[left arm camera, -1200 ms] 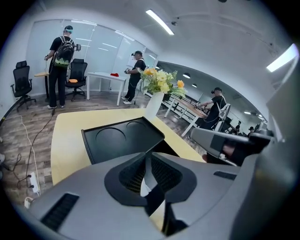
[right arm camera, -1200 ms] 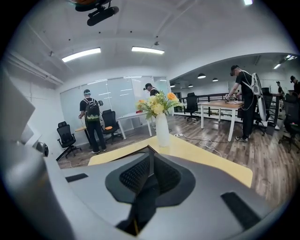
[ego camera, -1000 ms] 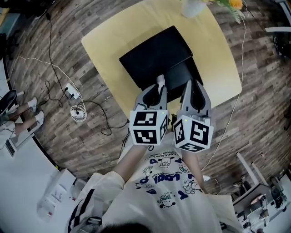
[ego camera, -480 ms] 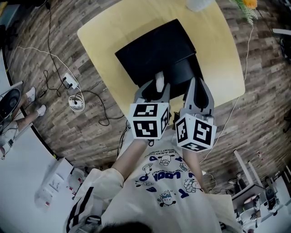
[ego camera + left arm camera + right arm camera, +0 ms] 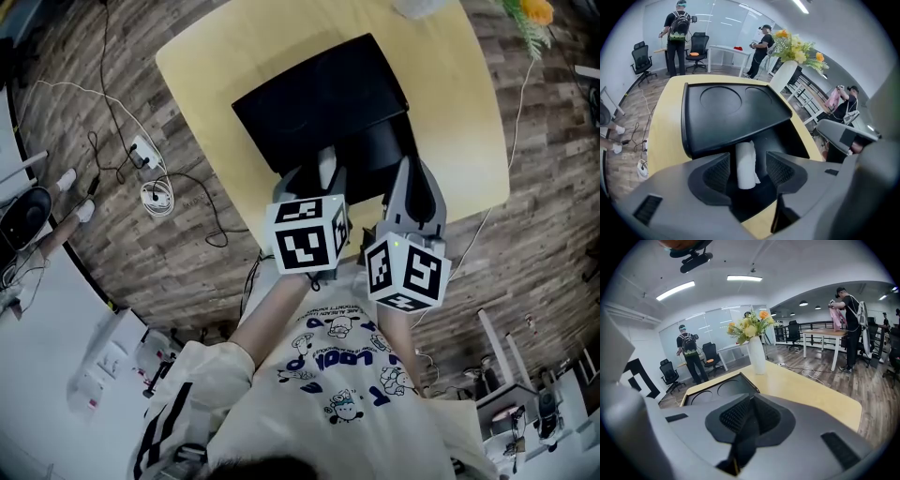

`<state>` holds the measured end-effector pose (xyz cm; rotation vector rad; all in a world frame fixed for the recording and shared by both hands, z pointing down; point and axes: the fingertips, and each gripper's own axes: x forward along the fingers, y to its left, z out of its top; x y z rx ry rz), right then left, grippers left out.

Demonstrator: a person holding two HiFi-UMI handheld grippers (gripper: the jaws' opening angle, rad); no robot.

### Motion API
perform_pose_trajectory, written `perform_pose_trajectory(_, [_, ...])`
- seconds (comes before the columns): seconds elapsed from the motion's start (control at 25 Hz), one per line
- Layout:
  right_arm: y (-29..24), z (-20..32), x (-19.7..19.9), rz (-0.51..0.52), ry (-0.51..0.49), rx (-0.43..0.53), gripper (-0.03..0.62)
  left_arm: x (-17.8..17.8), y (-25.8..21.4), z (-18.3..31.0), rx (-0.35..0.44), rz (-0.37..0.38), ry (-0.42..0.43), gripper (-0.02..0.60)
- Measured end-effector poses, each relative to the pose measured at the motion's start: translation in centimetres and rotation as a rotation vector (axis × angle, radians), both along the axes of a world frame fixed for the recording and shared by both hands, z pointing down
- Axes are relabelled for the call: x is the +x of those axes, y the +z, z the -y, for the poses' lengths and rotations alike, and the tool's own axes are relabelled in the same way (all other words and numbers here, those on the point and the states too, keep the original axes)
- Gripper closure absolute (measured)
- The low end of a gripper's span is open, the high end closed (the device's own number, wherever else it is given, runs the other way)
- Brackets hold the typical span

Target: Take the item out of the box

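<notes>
Left gripper [image 5: 748,165] jaws, just spreading, flank a white roll [image 5: 745,152] in the matte black box [image 5: 783,137]; right gripper [image 5: 751,401] jaws meet.

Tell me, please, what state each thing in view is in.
Lid: shifted aside, leaving the box open.
Roll: upright inside the box, between the left gripper's open jaws, not gripped.
Left gripper: open; its jaws have just been opening.
Right gripper: shut, nothing seen between its jaws.
Vase: upright on the table, holding flowers.

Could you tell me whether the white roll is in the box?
In: the white roll stands in the black box, between the left tongs, whose jaws have just been opening, clear of it.
</notes>
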<state>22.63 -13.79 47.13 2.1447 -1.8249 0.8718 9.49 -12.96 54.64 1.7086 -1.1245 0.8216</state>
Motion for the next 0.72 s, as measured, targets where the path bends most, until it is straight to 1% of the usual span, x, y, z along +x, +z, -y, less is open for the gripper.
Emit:
perform_pose_trajectory(0.12, [0.5,0.1,0.2,0.007,-0.004,-0.009,0.551,-0.5,0.9,0.0,-0.027,0.041,-0.031,0.348])
perform_pose_trajectory(0.2, [0.8,0.2,0.3,0.011,-0.001,-0.015,0.551,-0.6,1.3,0.0,-0.046,0.053,-0.035,0.347])
perform_pose_trajectory(0.4, [1.3,0.1,0.5,0.019,0.0,-0.025,0.551,-0.3,1.8,-0.3,-0.087,0.064,-0.038,0.345])
perform_pose_trajectory(0.64, [1.6,0.2,1.0,0.028,0.0,-0.029,0.551,0.7,2.1,-0.5,-0.11,0.06,-0.028,0.346])
perform_pose_trajectory(0.72, [1.7,0.2,1.2,0.029,0.002,-0.031,0.549,0.7,2.4,-0.4,-0.118,0.07,-0.032,0.347])
